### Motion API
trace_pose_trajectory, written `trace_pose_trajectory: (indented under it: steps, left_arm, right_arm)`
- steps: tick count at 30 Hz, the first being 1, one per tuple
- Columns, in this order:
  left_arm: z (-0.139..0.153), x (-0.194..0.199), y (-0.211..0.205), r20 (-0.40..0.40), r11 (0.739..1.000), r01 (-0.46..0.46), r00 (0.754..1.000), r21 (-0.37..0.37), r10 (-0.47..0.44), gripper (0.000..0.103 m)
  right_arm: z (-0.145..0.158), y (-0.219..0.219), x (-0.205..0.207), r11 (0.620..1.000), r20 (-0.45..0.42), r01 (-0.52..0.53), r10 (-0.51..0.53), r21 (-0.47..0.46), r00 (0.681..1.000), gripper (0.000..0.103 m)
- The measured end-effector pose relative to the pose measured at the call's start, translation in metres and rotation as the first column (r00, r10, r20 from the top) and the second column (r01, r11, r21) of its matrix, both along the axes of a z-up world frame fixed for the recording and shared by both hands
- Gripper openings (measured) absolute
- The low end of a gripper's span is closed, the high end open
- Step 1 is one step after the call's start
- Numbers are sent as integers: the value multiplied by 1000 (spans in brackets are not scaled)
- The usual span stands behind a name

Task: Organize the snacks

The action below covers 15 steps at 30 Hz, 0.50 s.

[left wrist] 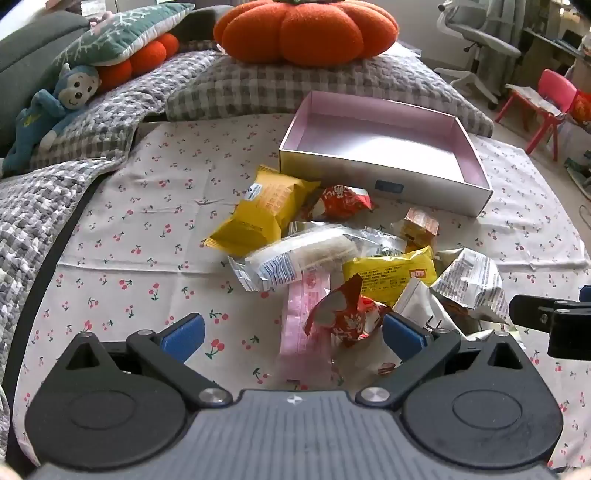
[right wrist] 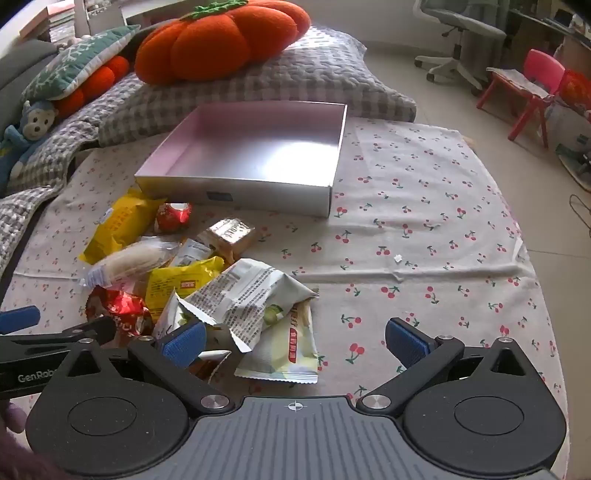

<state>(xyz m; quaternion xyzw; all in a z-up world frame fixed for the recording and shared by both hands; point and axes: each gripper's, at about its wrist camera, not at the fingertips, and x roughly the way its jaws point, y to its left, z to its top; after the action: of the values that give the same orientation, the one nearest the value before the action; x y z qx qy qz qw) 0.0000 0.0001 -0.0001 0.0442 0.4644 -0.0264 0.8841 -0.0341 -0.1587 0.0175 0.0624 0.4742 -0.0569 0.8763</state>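
Observation:
A heap of wrapped snacks lies on the cherry-print cloth [left wrist: 155, 229] in front of an empty pink-lined box [left wrist: 384, 147] [right wrist: 255, 147]. The heap holds a yellow packet [left wrist: 262, 210], a white bar in clear wrap [left wrist: 295, 258], a red foil snack [left wrist: 347, 314], a pink strip [left wrist: 306, 332] and a crumpled white printed bag [right wrist: 251, 291]. My left gripper [left wrist: 293, 334] hangs open above the red foil snack and pink strip, gripping nothing. My right gripper [right wrist: 295, 341] is open too, over a pale green packet [right wrist: 284, 350] at the heap's right edge.
Behind the box lie a grey checked pillow [left wrist: 258, 85] and an orange pumpkin cushion [left wrist: 306, 29]. A blue monkey toy [left wrist: 55, 107] rests on the grey blanket at left. An office chair [right wrist: 461, 33] and red child's chair [right wrist: 532, 88] stand on the floor to the right.

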Motion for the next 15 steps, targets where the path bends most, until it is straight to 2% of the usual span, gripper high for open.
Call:
trace_pose_trajectory:
  steps: [15]
  left_arm:
    - [7,-3,1,8,1000,3,1000,-17,-3,103]
  right_arm:
    - [2,-2,0,1000,7,-12,12,-15,1000,103]
